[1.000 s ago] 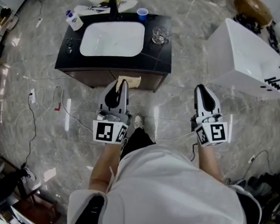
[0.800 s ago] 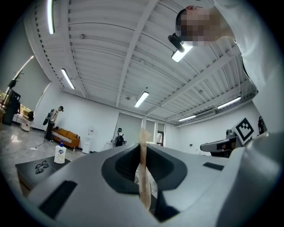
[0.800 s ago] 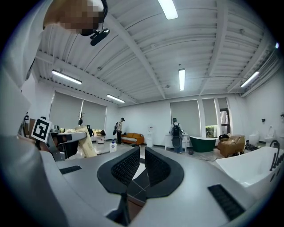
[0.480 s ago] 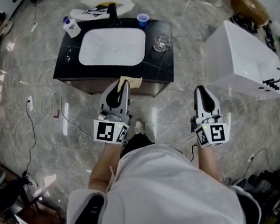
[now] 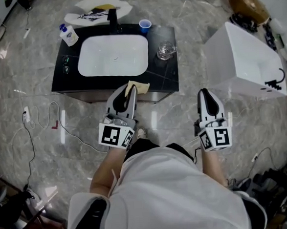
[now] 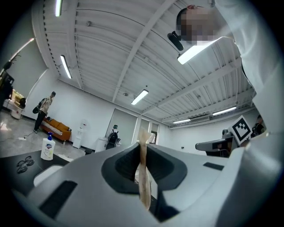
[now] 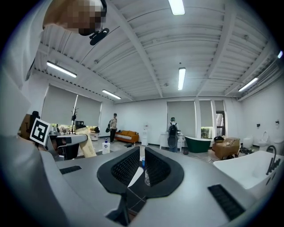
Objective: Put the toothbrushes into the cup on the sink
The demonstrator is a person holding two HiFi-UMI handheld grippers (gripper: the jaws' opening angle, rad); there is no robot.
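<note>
While standing short of the black sink counter (image 5: 166, 73), gripped a thin tan packet (image 5: 139, 89) edge-on in the nearly closed left gripper (image 5: 130, 91). Held the right gripper (image 5: 204, 92) empty, jaws a narrow slit apart. Left blue cup (image 5: 145, 25) at counter's back edge, glass cup (image 5: 166, 50) beside basin, well apart from both grippers.
</note>
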